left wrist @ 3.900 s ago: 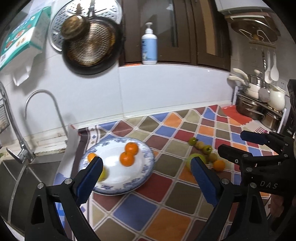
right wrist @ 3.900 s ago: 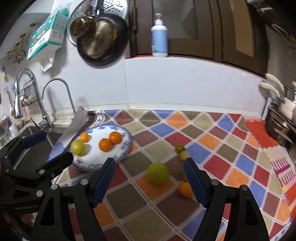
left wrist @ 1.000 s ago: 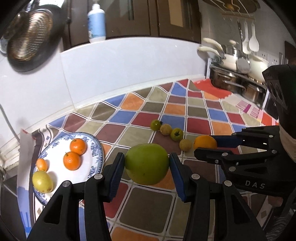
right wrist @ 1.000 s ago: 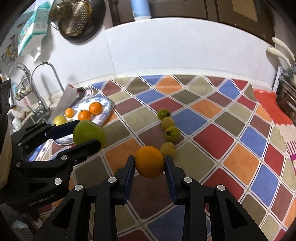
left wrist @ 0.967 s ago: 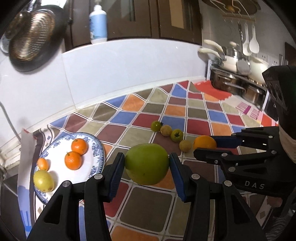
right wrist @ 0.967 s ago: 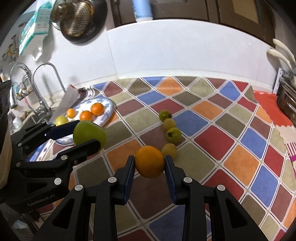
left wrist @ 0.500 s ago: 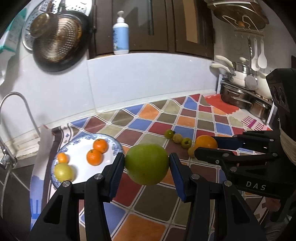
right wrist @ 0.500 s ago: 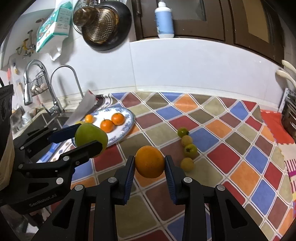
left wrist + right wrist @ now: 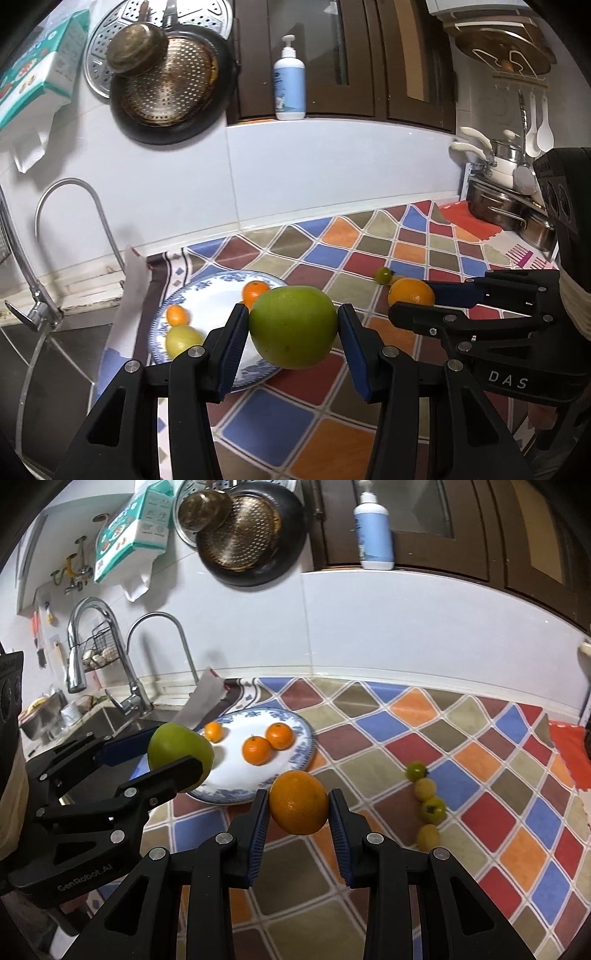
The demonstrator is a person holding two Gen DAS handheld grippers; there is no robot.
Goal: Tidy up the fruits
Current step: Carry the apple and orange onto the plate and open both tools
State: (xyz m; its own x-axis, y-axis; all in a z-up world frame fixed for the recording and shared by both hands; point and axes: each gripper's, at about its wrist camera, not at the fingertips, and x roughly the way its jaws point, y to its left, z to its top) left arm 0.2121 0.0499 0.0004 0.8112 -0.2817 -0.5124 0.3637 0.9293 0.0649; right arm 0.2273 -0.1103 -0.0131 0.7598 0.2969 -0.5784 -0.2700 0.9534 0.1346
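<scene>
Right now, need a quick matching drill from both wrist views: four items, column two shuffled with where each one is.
Items:
1. green apple
2. large orange
3. two tangerines
4. pump bottle

Places:
A. on the blue-rimmed plate
B. on the ledge above the white backsplash
C. clamped in the left gripper
D. clamped in the right gripper

Pairs: 1-C, 2-D, 3-A, 4-B

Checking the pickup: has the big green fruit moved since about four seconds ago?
Yes. The green fruit lay on the patterned mat beside the small fruits; now the left gripper holds it up near the plate.
</scene>
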